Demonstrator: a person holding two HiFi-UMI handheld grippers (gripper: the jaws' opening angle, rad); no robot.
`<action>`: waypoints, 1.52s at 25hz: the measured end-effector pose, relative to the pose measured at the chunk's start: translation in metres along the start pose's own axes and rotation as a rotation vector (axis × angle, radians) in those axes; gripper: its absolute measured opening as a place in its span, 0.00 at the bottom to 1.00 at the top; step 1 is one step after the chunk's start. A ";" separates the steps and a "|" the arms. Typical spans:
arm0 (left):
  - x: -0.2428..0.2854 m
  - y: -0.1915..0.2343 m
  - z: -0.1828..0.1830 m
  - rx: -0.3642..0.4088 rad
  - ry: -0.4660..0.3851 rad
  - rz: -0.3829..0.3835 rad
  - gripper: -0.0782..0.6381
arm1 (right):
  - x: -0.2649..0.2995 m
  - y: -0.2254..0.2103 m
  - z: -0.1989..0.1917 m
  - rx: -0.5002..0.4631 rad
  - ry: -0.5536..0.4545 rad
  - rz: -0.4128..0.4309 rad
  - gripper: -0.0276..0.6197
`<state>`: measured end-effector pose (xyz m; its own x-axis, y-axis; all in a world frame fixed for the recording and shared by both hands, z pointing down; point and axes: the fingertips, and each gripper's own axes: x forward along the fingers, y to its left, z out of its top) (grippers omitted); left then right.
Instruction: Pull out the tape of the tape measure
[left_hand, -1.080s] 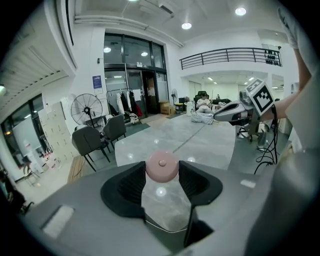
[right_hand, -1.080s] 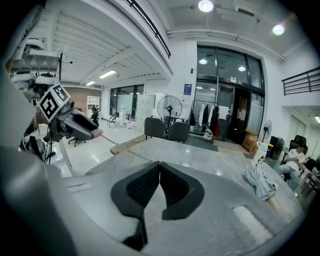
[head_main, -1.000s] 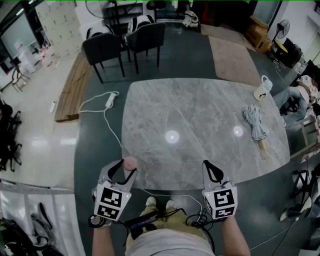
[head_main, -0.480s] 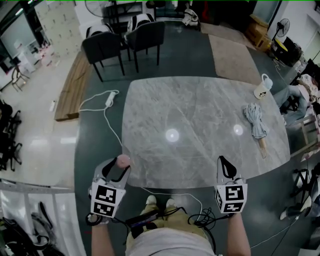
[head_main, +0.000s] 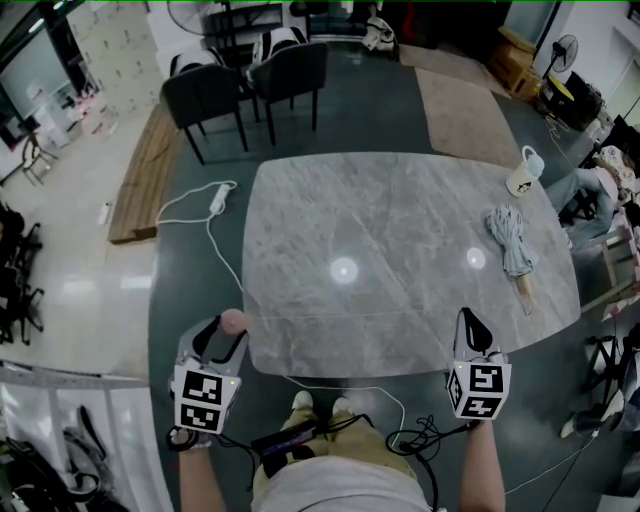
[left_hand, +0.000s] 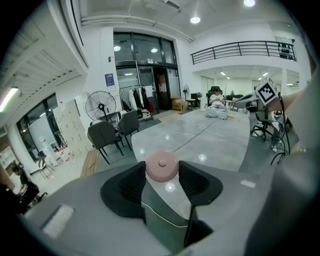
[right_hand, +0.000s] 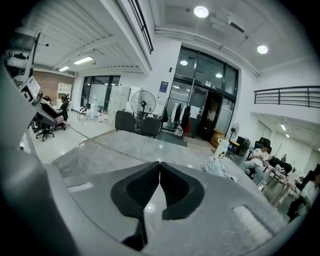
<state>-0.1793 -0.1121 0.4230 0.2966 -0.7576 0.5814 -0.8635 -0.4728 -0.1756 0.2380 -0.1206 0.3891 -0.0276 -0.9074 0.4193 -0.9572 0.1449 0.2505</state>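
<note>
- The tape measure (left_hand: 161, 166) is a small round pink case with a centre button. It sits in the air off the marble table's (head_main: 400, 230) near-left corner, at about 7 o'clock in the head view.
- The left gripper (head_main: 226, 334) pinches the case across its rim, one jaw pad on each side.
- The right gripper (head_main: 467, 320) hovers at about 5 o'clock, off the table's near-right edge, with its jaws pressed together at the tips. No view shows clearly whether a tape tab lies between them.
- Handling, as a judgement: the case looks light, hard and smooth, so it could slip or twist in the pads. A grip across its widest part suits it.
- The tape itself is likely thin and limp. The end tab is the place to take it, pulled straight away from the case towards 3 o'clock.
- No brand or print is legible on the case. The only markings are the square markers on the gripper cubes, and a blue sign by the doors is too small to read.
- A folded umbrella (head_main: 510, 250) and a white mug (head_main: 525, 176) lie at the table's 2 to 3 o'clock side, well apart from both grippers.
</note>
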 end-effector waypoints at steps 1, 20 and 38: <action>0.002 0.001 0.000 0.001 0.001 0.006 0.43 | 0.001 -0.002 -0.001 0.000 0.001 -0.012 0.06; -0.001 0.016 -0.008 -0.053 0.004 0.046 0.43 | -0.005 -0.035 -0.014 0.064 0.025 -0.066 0.05; 0.001 -0.002 -0.014 0.041 0.005 -0.069 0.43 | -0.005 -0.040 -0.024 0.088 0.042 -0.079 0.05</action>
<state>-0.1829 -0.1059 0.4353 0.3523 -0.7205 0.5973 -0.8239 -0.5415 -0.1672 0.2836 -0.1126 0.3980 0.0591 -0.8971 0.4378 -0.9776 0.0367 0.2071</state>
